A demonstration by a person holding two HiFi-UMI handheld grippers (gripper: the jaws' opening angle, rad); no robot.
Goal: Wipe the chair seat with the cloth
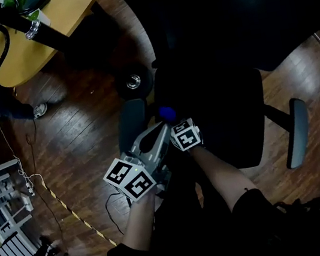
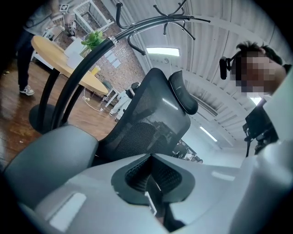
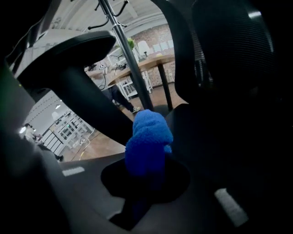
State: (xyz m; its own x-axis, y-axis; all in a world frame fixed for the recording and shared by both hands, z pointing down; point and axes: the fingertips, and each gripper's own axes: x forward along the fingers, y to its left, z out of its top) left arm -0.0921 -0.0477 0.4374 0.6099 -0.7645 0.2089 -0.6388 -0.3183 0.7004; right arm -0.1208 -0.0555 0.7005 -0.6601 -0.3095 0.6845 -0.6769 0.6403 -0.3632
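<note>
- Head view: there is one chair, and its dark chair seat [image 1: 224, 113] is in the middle. The right claw [image 1: 169, 119] is closed tight on one blue cloth [image 1: 167, 113]. The cloth is at the left edge of the seat, next to the grey armrest [image 1: 130, 123]. Most of the seat lies to the right of the cloth. The left claw [image 1: 158, 135] is just beside the right one, on the armrest side. I count two claws and two armrests.
- Left gripper view: the left claw [image 2: 152, 183] is closed with nothing in it. It points at the mesh chair back [image 2: 146, 123].
- Right gripper view: the right claw [image 3: 146, 183] grips the cloth [image 3: 149, 141], which sticks straight out past its tip. The seat [image 3: 215, 137] is just ahead and to the right. I think the right claw is the one to wipe, going to the right across the seat
</note>
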